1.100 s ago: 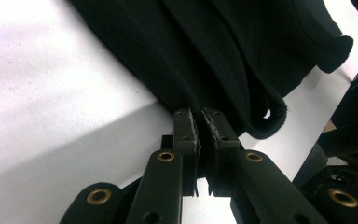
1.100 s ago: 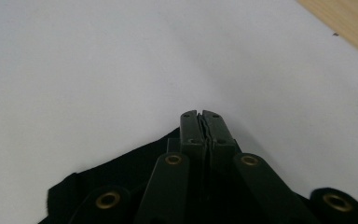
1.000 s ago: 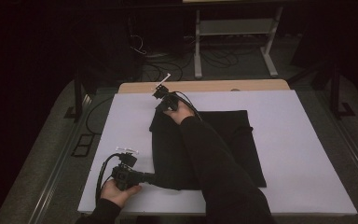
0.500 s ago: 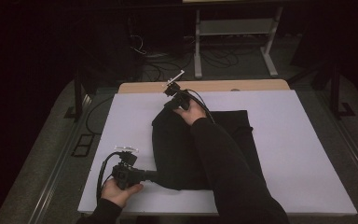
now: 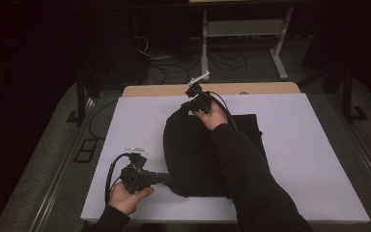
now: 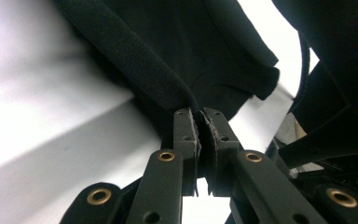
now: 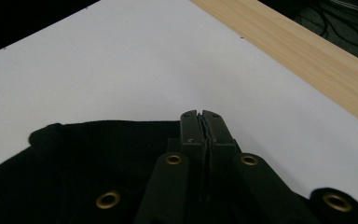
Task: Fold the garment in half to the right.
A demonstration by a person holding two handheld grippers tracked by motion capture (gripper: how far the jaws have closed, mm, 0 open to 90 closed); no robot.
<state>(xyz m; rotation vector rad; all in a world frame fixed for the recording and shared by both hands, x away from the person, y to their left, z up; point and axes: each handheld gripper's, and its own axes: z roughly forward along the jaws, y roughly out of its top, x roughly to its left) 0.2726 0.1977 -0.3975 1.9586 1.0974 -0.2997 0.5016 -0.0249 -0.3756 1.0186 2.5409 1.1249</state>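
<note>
- Two tongs are engaged on one black knit fabric garment (image 5: 198,154), which lies near the middle of the white sheet-covered surface (image 5: 314,159), partly folded over itself.
- Left tongs (image 6: 199,122): jaws together, clamped on a thick hem of the garment at its near-left edge. In the high view they sit at the left tongs (image 5: 162,179), at the cloth's lower left corner.
- Right tongs (image 7: 201,116): jaws together on the garment's far edge; cloth bunches under them. High view places the right tongs (image 5: 193,104) near the far side of the surface.
- Step in hand, as judged: a fold, with one side of the garment lifted and carried across.
- Next move likely calls for both corners kept level and taut, laid down on the flat half (image 5: 249,130), edges matched, and only then released.
- Risk: slack cloth may wrinkle.
- Surface: white cover, pale wooden strip (image 5: 241,88) along the far edge.
- Room: dim, dark floor, cables (image 5: 222,58), and a grey metal stand (image 5: 244,29) behind.
</note>
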